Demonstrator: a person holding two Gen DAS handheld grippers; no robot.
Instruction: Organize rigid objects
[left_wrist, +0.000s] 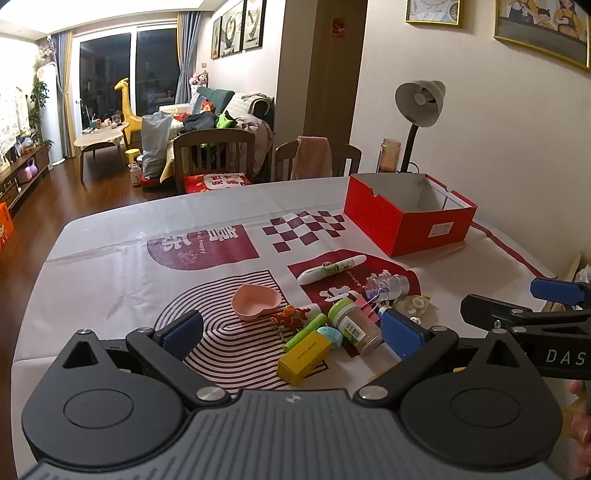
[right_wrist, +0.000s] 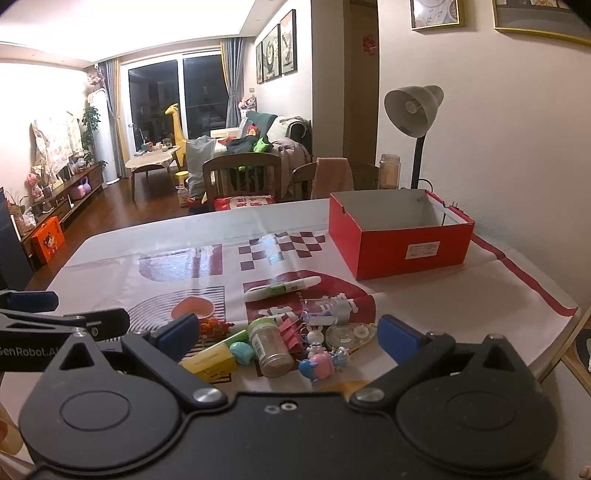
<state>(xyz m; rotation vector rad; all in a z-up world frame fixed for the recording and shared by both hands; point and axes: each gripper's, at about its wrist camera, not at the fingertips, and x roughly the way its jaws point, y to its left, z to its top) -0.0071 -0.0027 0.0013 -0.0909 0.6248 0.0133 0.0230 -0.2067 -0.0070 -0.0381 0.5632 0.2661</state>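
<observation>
Left wrist view: left gripper (left_wrist: 291, 332) gapes wide, empty, above the clutter (left_wrist: 332, 325); red box (left_wrist: 410, 214) waits beyond, apparently unfilled. Right wrist view: right gripper (right_wrist: 288, 334) equally wide, holding nothing. Sorting looks unstarted; next, pick one piece, close.

Left gripper (left_wrist: 291, 334): jaws spread wide, nothing between blue pads (left_wrist: 400, 332). Held low, pointing forward and a bit down.

Right gripper (right_wrist: 286, 338): jaws spread wide too, blue pads (right_wrist: 397, 338) far apart, nothing held. Same low, forward tilt.

Both side by side, level, not touching. Each shows at edge of other's view. Bit of person's hand (left_wrist: 580, 413) at right edge, left wrist view.
</observation>
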